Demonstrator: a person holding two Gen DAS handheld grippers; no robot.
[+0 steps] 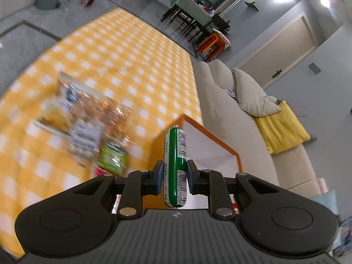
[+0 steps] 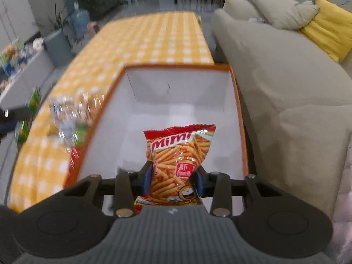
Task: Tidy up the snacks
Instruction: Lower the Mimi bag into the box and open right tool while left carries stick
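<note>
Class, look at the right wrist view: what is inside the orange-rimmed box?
The orange-rimmed box shows bare white walls and floor. The right claw holds a Mimi snack bag above it. The floor behind the bag and claw is hidden.

Orange-rimmed white cardboard box [image 2: 238, 118] sits on yellow checked tablecloth table [image 2: 167, 35], loose pile of plastic snack packets [image 2: 68, 118] left of it, beige fabric sofa [image 2: 286, 83] right

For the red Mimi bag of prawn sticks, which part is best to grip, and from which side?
Grip the red Mimi snack bag across its lower half, as the right gripper does now: fingers on the two side edges. The flat, soft pouch narrows there, so the pads pinch it firmly.
</note>
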